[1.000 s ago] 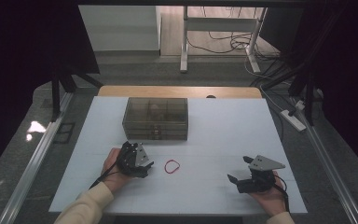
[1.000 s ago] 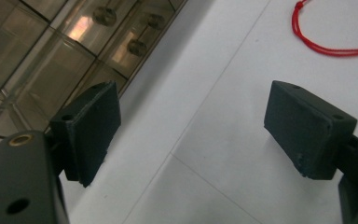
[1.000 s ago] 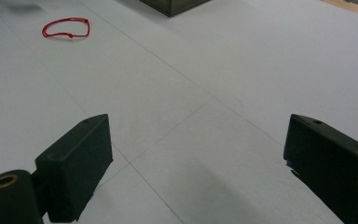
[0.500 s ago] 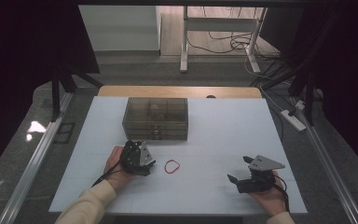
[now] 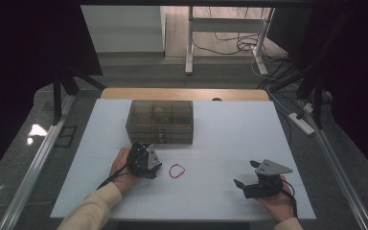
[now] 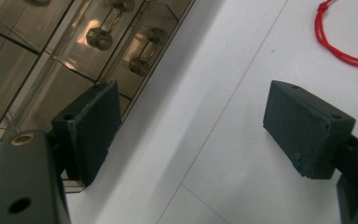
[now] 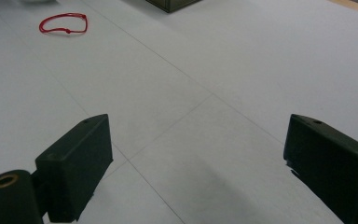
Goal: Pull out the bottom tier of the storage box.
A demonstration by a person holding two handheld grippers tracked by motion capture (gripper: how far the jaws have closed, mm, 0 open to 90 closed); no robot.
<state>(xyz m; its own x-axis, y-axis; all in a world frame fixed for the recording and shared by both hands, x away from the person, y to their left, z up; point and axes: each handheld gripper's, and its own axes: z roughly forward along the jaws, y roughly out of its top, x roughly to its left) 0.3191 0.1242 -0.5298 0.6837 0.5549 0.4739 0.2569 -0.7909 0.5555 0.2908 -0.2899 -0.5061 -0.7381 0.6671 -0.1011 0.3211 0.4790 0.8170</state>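
At a white table, the person's left hand is turning the left gripper point(image 5: 146, 162) away from the thin red loop of cord point(image 5: 177, 171) and toward the smoky translucent plastic drawer box point(image 5: 160, 122); a second earlier its nose was pointing at the loop, and it is now sitting slightly nearer the box front. The right gripper point(image 5: 246, 184) is staying where it was near the table's right front corner, and the loop and the box are lying unmoved.

The left gripper's jaws are standing wide apart with nothing between them; in the left gripper view one pad point(image 6: 93, 130) is hovering just in front of the box's lower drawers, the other over bare table. The right gripper's jaws are also gaping with nothing between them, and are pointing left across the table.

The red cord is lying flat on the table, between the two grippers and just beside the left one, in front of the box. It is forming a slightly squashed ring whose longer axis is running roughly across the table in the high view; a small knot point(image 6: 325, 5) is showing in the left gripper view.

The white tabletop point(image 5: 230, 129) is bearing faint grid lines, with a wooden edge point(image 5: 182, 94) at its far side. Beyond it, a grey floor, a white table frame point(image 5: 189, 38) and loose black cables point(image 5: 230, 45) are lying between dark curtains.
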